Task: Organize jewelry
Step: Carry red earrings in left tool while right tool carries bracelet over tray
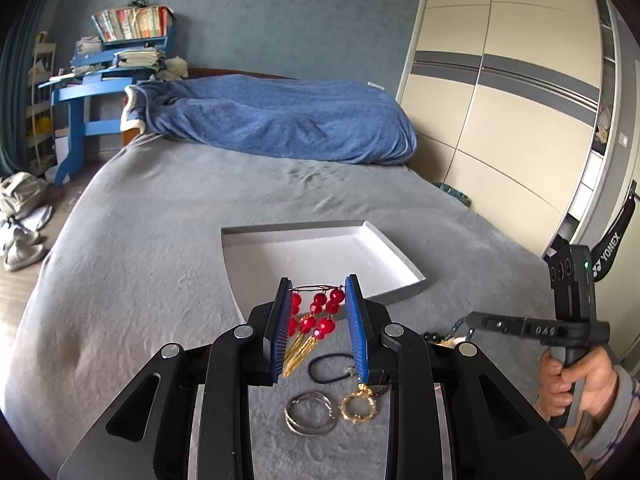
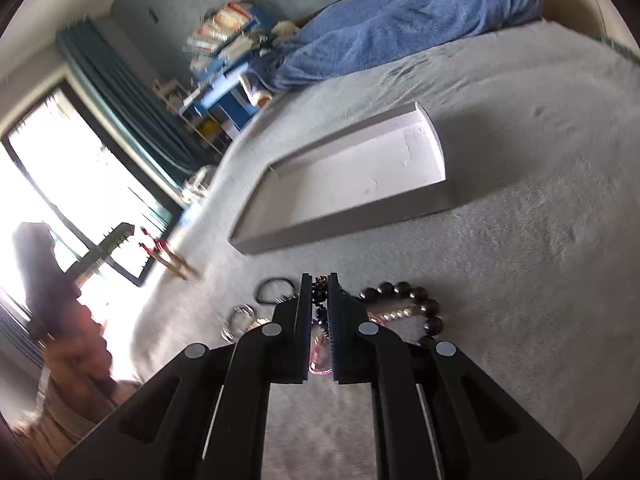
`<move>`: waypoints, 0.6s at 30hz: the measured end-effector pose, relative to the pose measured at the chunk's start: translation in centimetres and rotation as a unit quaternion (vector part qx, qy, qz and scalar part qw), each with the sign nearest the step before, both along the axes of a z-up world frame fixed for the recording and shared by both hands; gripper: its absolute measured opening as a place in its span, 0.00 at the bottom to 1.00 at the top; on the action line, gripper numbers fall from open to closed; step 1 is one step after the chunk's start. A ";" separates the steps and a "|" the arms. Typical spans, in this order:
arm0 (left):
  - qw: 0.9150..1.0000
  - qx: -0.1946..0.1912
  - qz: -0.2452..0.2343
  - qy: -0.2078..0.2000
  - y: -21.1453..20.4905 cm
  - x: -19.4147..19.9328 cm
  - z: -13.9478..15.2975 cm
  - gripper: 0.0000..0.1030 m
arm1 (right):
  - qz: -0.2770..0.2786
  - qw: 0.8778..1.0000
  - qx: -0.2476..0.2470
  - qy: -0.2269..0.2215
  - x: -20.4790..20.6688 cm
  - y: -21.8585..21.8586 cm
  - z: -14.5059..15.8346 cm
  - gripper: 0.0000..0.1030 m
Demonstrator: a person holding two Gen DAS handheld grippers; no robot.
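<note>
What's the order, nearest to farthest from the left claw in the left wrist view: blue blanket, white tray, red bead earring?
From the left claw:
1. Red bead earring, held between its fingers.
2. White tray, just beyond the tips.
3. Blue blanket, at the bed's far end.

Both cameras look along their fingers, low over the bed (image 1: 168, 240). The right view is rolled. Both show the white tray (image 1: 400, 268) and far blue blanket (image 1: 280, 120).

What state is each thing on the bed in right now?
White tray: empty, on the bed.
Red bead earring: clamped in the left hand-held gripper, off the bed.
Dark blue beaded piece: pinched in the right hand-held gripper.
Silver rings: loose.
Black bead bracelet: loose.
</note>
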State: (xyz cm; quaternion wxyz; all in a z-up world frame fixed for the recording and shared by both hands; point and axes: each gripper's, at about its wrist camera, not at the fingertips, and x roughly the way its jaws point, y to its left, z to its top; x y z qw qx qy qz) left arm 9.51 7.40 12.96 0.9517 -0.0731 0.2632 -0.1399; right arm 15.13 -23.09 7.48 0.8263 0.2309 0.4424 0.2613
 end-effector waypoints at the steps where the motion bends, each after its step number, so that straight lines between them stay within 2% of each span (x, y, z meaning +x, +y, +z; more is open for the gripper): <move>1: 1.000 -0.001 0.001 0.000 0.0 0.1 0.0 0.27 | -0.005 1.000 0.015 0.005 0.1 -0.2 0.0 0.07; 4: 1.000 -0.001 0.000 0.002 -0.1 0.2 -0.1 0.27 | -0.021 0.998 0.056 0.015 0.5 -1.0 -0.2 0.07; 6: 1.000 0.000 0.000 0.003 -0.1 0.3 -0.2 0.27 | -0.029 0.997 0.065 0.015 0.7 -1.3 -0.1 0.07; 13: 1.000 -0.001 -0.001 0.003 -0.2 0.7 -0.1 0.27 | -0.039 0.997 0.060 -0.001 1.3 -1.7 1.1 0.07; 18: 1.000 0.000 -0.002 0.002 -0.5 1.6 0.2 0.27 | -0.044 0.996 0.068 -0.034 2.1 -2.1 3.8 0.07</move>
